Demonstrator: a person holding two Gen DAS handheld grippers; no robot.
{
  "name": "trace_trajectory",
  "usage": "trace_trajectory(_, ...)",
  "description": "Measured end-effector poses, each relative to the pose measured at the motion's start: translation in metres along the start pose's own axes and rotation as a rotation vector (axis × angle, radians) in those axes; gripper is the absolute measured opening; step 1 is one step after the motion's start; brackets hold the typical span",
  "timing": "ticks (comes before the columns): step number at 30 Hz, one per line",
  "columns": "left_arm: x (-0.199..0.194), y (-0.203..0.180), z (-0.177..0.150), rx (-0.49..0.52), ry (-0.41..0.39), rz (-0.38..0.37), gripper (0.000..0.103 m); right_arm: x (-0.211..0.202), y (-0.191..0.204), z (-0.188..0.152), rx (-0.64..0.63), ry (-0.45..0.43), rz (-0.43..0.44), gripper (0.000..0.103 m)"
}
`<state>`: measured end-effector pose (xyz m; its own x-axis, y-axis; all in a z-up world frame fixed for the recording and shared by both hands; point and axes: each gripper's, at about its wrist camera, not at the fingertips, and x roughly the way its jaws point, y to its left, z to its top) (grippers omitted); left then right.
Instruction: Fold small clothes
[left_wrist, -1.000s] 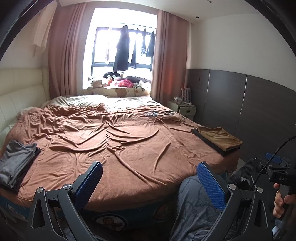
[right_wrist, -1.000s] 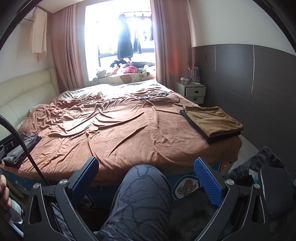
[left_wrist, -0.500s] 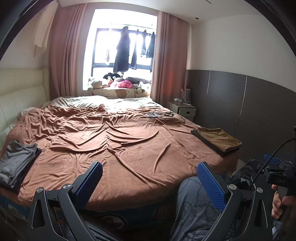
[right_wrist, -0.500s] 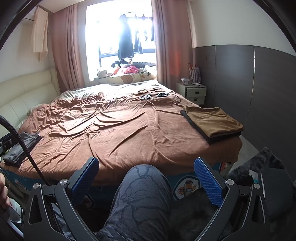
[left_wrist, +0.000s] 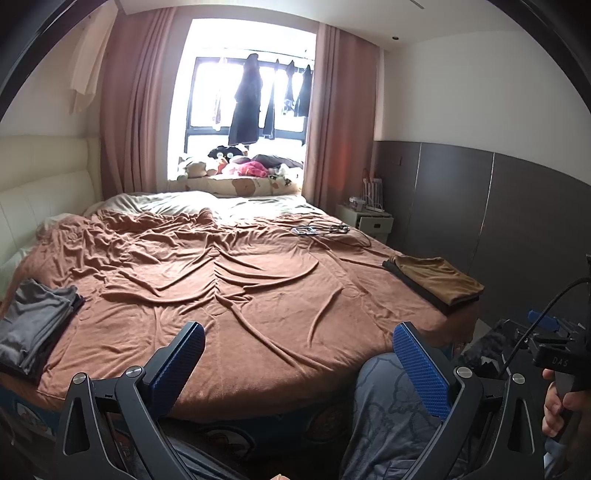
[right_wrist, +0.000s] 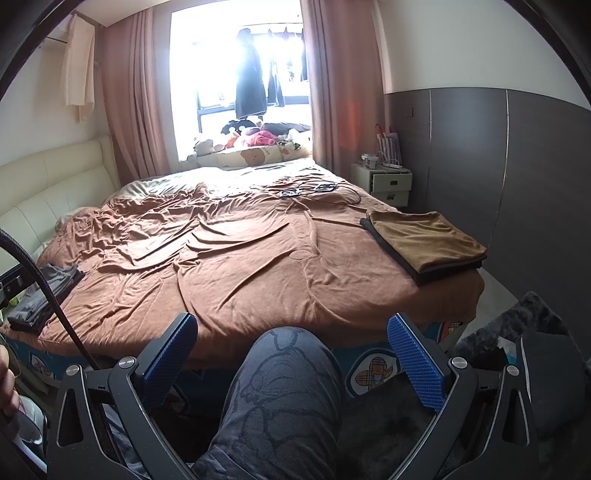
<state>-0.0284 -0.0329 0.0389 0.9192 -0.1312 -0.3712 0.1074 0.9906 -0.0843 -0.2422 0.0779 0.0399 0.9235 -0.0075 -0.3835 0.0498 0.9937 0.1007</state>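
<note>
A folded tan garment on a dark one (left_wrist: 436, 282) lies at the right edge of the bed; it also shows in the right wrist view (right_wrist: 424, 240). A pile of grey folded clothes (left_wrist: 33, 325) lies at the bed's left front corner, also seen in the right wrist view (right_wrist: 44, 291). My left gripper (left_wrist: 299, 354) is open and empty, held off the foot of the bed. My right gripper (right_wrist: 291, 345) is open and empty above the person's knee (right_wrist: 280, 387).
The bed is covered by a rumpled brown blanket (left_wrist: 236, 280). Cables (left_wrist: 321, 230) lie on its far right part. A white nightstand (right_wrist: 391, 182) stands by the dark wall panels. A dark rug (right_wrist: 491, 339) lies on the floor at right.
Both views have shifted only slightly; the left wrist view has drifted a little. Nothing on the bed has moved and both grippers stay open.
</note>
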Motion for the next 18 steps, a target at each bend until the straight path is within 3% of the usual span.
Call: trace_trajectory(18,0.0028,-0.0069,0.0019,0.015,0.011,0.011,0.103,-0.0021,-0.0073,0.0012,0.018,0.002,0.006,0.103)
